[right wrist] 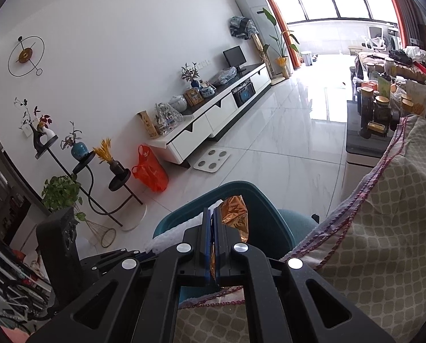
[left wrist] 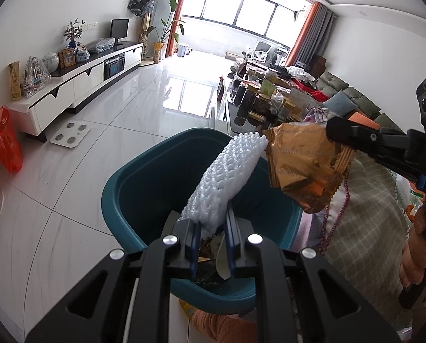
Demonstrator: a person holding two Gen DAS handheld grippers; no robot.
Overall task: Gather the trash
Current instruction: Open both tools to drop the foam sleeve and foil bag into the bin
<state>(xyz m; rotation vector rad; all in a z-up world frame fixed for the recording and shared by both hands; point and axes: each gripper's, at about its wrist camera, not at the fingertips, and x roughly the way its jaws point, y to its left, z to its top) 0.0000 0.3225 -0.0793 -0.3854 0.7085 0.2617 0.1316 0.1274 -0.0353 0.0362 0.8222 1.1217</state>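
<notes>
Teal bin [left wrist: 144, 188] on the floor beside a checked cushion [left wrist: 364, 228], some scraps already inside. Nearly done with this pair, by the look of it: both pieces over the rim, release left.

White foam net [left wrist: 224, 180] pinched at its lower end in the left gripper [left wrist: 211, 237], fingers closed partway on it; long axis slanting up and right, away from the camera.

Gold wrapper [left wrist: 304, 160] clamped in the right gripper [right wrist: 212, 245], fingers nearly together, hanging crumpled, point down, touching the net's tip.
</notes>
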